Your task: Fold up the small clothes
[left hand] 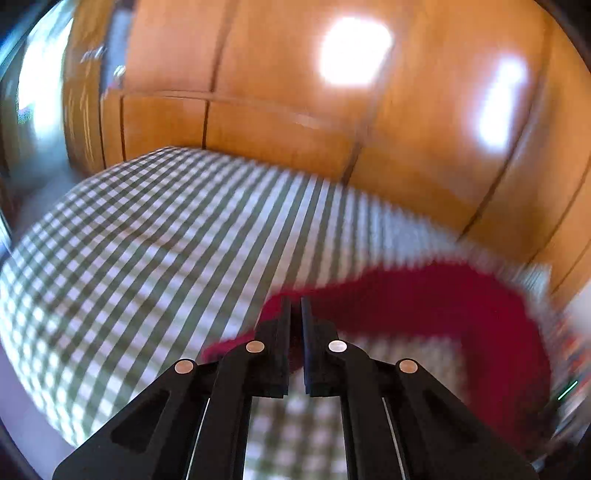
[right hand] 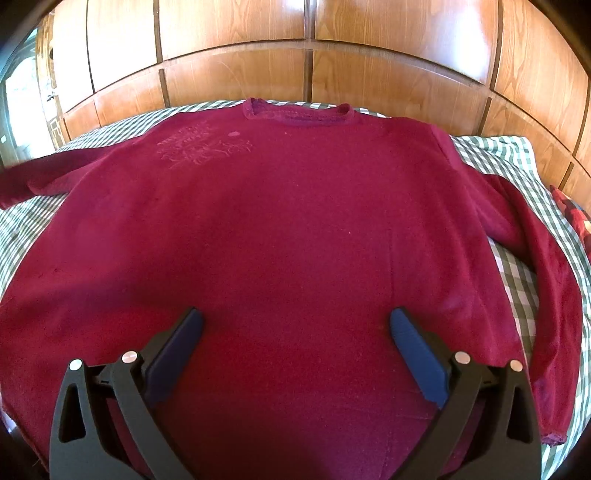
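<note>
Right wrist view shows the red sweater (right hand: 280, 229) spread flat, collar away, on the green-checked bedcover (right hand: 513, 155) before wooden wardrobe panels (right hand: 236, 33); the right gripper (right hand: 295, 321) hovers over its lower body with fingers spread wide. Left wrist view is motion-blurred: the left gripper (left hand: 295, 306) has its fingers pressed nearly together on an end of the sweater's left sleeve (left hand: 443, 299).
</note>
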`<state>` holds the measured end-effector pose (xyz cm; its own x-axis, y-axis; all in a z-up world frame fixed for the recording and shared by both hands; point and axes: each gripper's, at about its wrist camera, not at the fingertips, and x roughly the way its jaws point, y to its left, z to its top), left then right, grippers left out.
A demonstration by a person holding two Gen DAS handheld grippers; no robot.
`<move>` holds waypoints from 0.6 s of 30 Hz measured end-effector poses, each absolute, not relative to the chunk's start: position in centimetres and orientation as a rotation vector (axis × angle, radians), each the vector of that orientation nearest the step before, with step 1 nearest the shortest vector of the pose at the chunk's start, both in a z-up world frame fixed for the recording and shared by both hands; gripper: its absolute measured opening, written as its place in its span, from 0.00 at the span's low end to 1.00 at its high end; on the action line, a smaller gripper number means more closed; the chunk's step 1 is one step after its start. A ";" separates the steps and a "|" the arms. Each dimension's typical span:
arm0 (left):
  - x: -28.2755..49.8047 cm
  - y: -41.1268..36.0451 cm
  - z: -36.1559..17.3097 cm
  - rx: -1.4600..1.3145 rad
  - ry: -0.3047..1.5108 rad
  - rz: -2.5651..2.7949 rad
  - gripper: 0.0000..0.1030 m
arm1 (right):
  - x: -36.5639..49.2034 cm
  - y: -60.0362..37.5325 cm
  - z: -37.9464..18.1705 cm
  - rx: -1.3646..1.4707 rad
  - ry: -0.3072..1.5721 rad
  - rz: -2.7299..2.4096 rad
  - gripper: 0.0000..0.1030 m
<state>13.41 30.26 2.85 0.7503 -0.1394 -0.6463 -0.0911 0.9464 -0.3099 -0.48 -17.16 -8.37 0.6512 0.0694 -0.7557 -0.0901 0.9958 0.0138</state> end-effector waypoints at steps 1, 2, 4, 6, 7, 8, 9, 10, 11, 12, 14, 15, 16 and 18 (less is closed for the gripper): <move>14.0 31.2 3.6 -0.381 0.716 -0.022 0.02 | -0.5 -17.2 -8.4 -0.025 0.857 0.091 0.98; 14.9 32.5 4.3 -0.438 0.719 -0.005 0.00 | -0.5 -17.2 -8.4 -0.025 0.857 0.091 0.98; 17.0 34.9 4.5 -0.517 0.747 0.047 0.00 | -0.5 -17.2 -8.4 -0.025 0.856 0.091 0.98; 18.5 35.8 3.6 -0.525 0.800 0.138 0.00 | -0.5 -17.2 -8.4 -0.023 0.857 0.092 0.98; 19.9 36.9 2.4 -0.539 0.853 0.197 0.00 | -0.5 -17.3 -8.4 -0.022 0.856 0.092 0.98; 20.6 37.3 1.4 -0.522 0.881 0.253 0.00 | -0.5 -17.3 -8.4 -0.023 0.856 0.092 0.98; 21.4 37.7 0.2 -0.494 0.909 0.311 0.00 | -0.5 -17.3 -8.4 -0.023 0.857 0.092 0.98; 22.4 38.2 -1.5 -0.474 0.942 0.365 0.00 | -0.5 -17.3 -8.4 -0.022 0.857 0.093 0.98; 22.6 38.5 -2.6 -0.477 0.959 0.392 0.00 | -0.4 -17.3 -8.4 -0.020 0.858 0.094 0.98; 22.6 38.9 -3.9 -0.497 0.980 0.419 0.00 | -0.4 -17.3 -8.4 -0.019 0.859 0.095 0.98; 22.0 39.9 -5.9 -0.564 1.006 0.459 0.01 | -0.4 -17.4 -8.4 -0.018 0.858 0.096 0.98; 21.2 40.6 -6.7 -0.605 1.008 0.478 0.10 | -0.4 -17.4 -8.5 -0.017 0.858 0.097 0.98; 20.7 40.9 -7.0 -0.638 1.007 0.482 0.19 | -0.4 -17.4 -8.4 -0.017 0.858 0.098 0.98; 18.1 42.1 -7.3 -0.767 0.960 0.484 0.56 | -0.4 -17.4 -8.4 -0.015 0.857 0.099 0.98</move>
<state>18.11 42.06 -7.30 0.5013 0.0374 -0.8644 -0.6729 0.6449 -0.3624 -0.35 -17.43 -8.43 0.6502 0.0813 -0.7554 -0.0933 0.9953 0.0268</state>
